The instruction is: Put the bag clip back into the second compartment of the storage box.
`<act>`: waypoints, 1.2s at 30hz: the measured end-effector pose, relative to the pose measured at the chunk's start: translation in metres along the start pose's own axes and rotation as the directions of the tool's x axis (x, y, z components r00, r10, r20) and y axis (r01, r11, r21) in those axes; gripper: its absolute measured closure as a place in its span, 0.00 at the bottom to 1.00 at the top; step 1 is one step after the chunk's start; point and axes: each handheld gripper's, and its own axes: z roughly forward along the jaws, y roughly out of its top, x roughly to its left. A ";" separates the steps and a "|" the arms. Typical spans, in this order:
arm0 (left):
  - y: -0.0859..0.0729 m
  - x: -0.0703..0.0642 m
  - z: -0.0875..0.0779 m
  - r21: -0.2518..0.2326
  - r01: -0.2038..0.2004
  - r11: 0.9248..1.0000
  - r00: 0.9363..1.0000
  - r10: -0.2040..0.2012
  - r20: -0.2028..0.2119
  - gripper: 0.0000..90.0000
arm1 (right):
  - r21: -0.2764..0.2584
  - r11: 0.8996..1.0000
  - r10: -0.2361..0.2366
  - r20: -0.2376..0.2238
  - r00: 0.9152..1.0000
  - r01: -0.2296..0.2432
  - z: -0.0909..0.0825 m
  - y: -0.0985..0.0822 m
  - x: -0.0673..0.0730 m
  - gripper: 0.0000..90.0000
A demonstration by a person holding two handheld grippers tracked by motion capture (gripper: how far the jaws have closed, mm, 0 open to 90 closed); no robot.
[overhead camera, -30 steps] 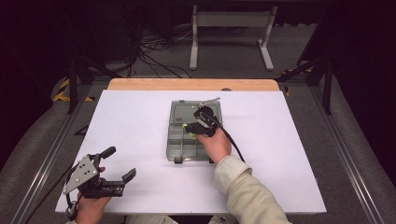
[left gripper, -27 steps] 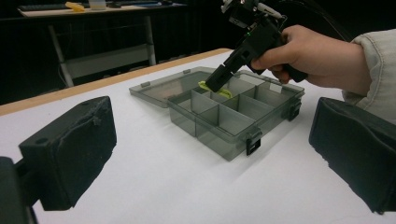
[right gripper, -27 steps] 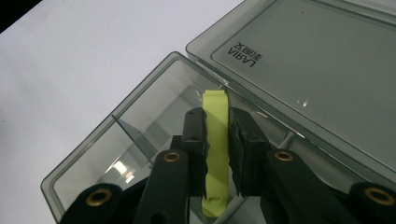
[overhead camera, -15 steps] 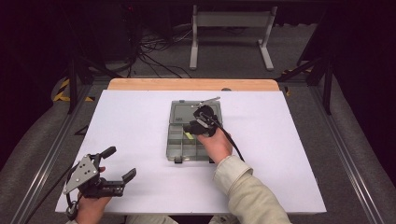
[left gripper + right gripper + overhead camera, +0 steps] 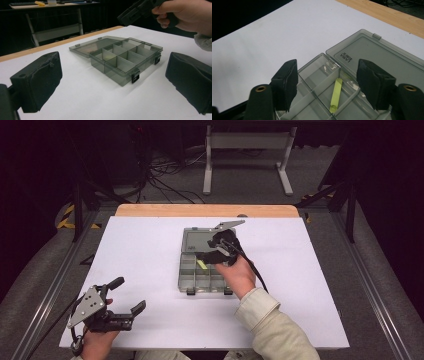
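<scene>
Two grippers, one open box on the white table

From the high view I have the clear grey compartment box (image 5: 196, 275) near the middle of the table (image 5: 140, 260), its lid (image 5: 200, 241) folded flat back toward the far wooden edge. My right gripper (image 5: 212, 254) hangs over the box's far right part, held from behind by the right hand (image 5: 237, 275), a pale sleeve (image 5: 275, 330) trailing to the near edge. In the right gripper view its jaws stand wide apart with nothing between them — below them lies a thin yellow-green strip (image 5: 335, 95), resting in one compartment next to the hinge side, its near end close to a divider. The lid carries small printed lettering that I cannot read with certainty.

My left gripper (image 5: 125, 295) sits well apart from the box, at the near left corner of the table, a grey three-cornered plate on top. Its jaws are also spread wide and empty — in the left gripper view the box (image 5: 125, 60) shows between them, farther off, with two black latches on its front wall.
</scene>
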 end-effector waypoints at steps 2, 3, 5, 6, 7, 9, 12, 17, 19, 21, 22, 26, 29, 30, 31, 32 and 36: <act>0.000 0.000 0.000 0.002 0.000 1.000 1.000 0.000 0.001 0.01 | -0.008 1.000 -0.004 -0.002 1.000 0.004 -0.007 0.000 0.001 0.35; 0.000 0.000 0.000 0.002 0.000 1.000 1.000 0.000 0.001 0.01 | -0.015 1.000 -0.008 -0.003 1.000 0.008 -0.011 0.000 0.002 0.34; 0.000 0.000 0.000 0.003 0.001 1.000 1.000 -0.001 0.001 0.01 | -0.026 1.000 -0.010 -0.006 1.000 0.010 -0.017 -0.001 0.003 0.31; 0.000 0.000 0.001 0.003 0.001 1.000 1.000 -0.001 0.001 0.01 | -0.036 0.999 -0.017 -0.010 1.000 0.017 -0.022 -0.001 0.003 0.30; 0.000 -0.001 0.001 -0.001 0.002 1.000 1.000 -0.002 0.001 0.01 | -0.042 0.999 -0.024 -0.015 1.000 0.023 -0.026 -0.002 0.004 0.29; 0.000 -0.001 0.001 -0.001 0.003 1.000 1.000 -0.003 0.001 0.01 | -0.047 0.999 -0.029 -0.018 0.999 0.028 -0.029 -0.003 0.004 0.27; 0.001 -0.001 0.002 0.000 0.001 1.000 1.000 -0.001 0.003 0.01 | -0.075 0.996 -0.041 -0.027 0.999 0.039 -0.044 -0.006 0.005 0.21; 0.001 0.000 0.002 0.005 0.000 1.000 1.000 0.000 0.009 0.01 | -0.089 0.994 -0.061 -0.034 0.998 0.058 -0.065 -0.015 0.003 0.10; 0.001 0.000 0.003 0.004 -0.002 1.000 1.000 0.002 0.007 0.01 | -0.103 0.993 -0.066 -0.042 0.997 0.061 -0.074 -0.018 0.004 0.08; 0.001 0.000 0.003 0.005 -0.001 1.000 1.000 0.000 0.009 0.01 | -0.118 0.990 -0.076 -0.035 0.996 0.072 -0.081 -0.021 0.005 0.06; 0.002 -0.001 0.003 0.004 0.000 1.000 1.000 0.000 0.009 0.01 | -0.125 0.989 -0.087 -0.027 0.996 0.083 -0.087 -0.023 0.006 0.05; 0.002 0.000 0.004 0.011 0.000 1.000 1.000 0.000 0.015 0.01 | -0.152 0.983 -0.104 -0.021 0.994 0.099 -0.103 -0.031 0.008 0.03; 0.002 0.000 0.005 0.008 0.005 1.000 1.000 -0.005 0.010 0.01 | -0.177 0.978 -0.115 -0.014 0.993 0.111 -0.116 -0.039 0.009 0.02; 0.002 0.000 0.005 0.008 0.002 1.000 1.000 -0.002 0.011 0.01 | -0.187 0.975 -0.124 -0.007 0.992 0.121 -0.120 -0.042 0.009 0.02; 0.002 0.000 0.004 0.011 0.002 1.000 1.000 -0.002 0.012 0.01 | -0.199 0.971 -0.132 -0.002 0.991 0.129 -0.124 -0.044 0.010 0.01; 0.002 0.000 0.004 0.011 0.001 1.000 1.000 -0.002 0.011 0.01 | -0.211 0.969 -0.135 0.003 0.991 0.132 -0.127 -0.047 0.010 0.01; 0.003 0.000 0.004 0.009 0.002 1.000 1.000 -0.002 0.009 0.01 | -0.255 0.955 -0.152 0.010 0.988 0.150 -0.139 -0.055 0.010 0.01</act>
